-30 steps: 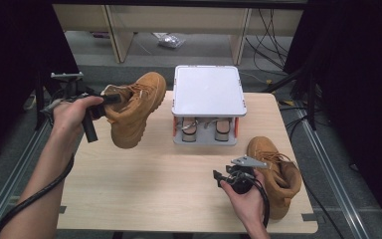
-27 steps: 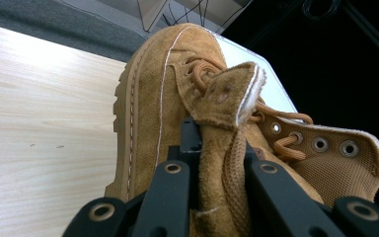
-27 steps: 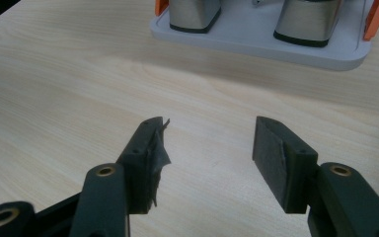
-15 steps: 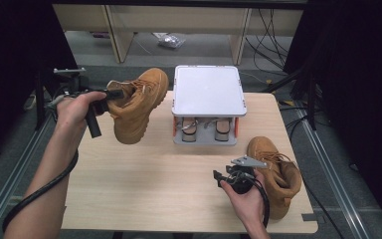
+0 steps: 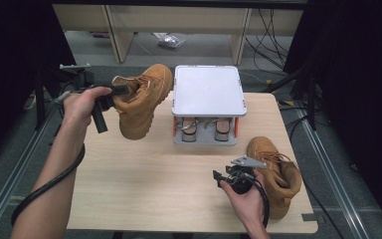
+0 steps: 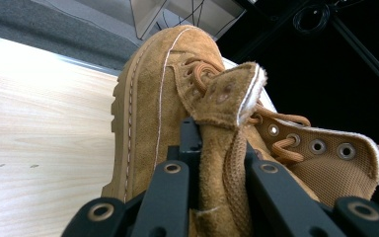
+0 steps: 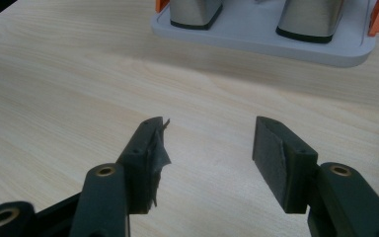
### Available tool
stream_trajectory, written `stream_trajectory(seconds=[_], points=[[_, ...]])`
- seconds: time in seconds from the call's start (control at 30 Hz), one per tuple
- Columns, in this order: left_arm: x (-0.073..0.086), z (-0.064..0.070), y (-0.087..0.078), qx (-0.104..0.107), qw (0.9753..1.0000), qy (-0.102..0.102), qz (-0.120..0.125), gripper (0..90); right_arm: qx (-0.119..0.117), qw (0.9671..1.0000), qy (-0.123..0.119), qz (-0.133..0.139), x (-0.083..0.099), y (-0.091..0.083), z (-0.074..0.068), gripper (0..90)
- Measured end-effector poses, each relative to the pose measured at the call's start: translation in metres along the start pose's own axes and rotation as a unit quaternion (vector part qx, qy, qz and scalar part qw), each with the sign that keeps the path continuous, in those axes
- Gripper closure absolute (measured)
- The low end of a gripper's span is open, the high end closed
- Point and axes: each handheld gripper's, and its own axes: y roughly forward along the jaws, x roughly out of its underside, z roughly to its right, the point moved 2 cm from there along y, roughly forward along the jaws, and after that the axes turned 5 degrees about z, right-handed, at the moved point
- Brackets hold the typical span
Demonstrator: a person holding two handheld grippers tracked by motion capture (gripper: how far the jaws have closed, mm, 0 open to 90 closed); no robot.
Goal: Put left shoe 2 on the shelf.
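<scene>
Nearest me, the right gripper point(image 5: 222, 177) idles with jaws apart, in front of the white rack point(image 5: 207, 90). Left of that rack, the left gripper point(image 5: 113, 93) pinches only the raised boot point(image 5: 142, 102) by its tongue; suede could slip, dropping it.

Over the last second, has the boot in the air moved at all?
Yes. The lifted boot, clamped in the left gripper, has drifted up and slightly right, closer to the white rack.
</scene>
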Motion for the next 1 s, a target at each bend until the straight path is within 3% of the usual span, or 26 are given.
stream_trajectory(seconds=[0.33,0.67,1.0], points=[[-0.008,0.01,0.008,0.006,1.0,-0.002,0.002,82.3,-0.006,0.9999,-0.014,0.007,0.001,0.003,0.002,46.8],[-0.014,0.022,0.018,0.01,0.9999,0.001,0.003,82.3,0.005,0.9999,-0.009,0.001,0.0,0.001,0.002,46.8],[-0.016,0.033,0.033,0.012,0.9999,-0.003,0.001,82.3,-0.005,0.9999,-0.01,0.007,0.001,0.003,0.001,46.8]])
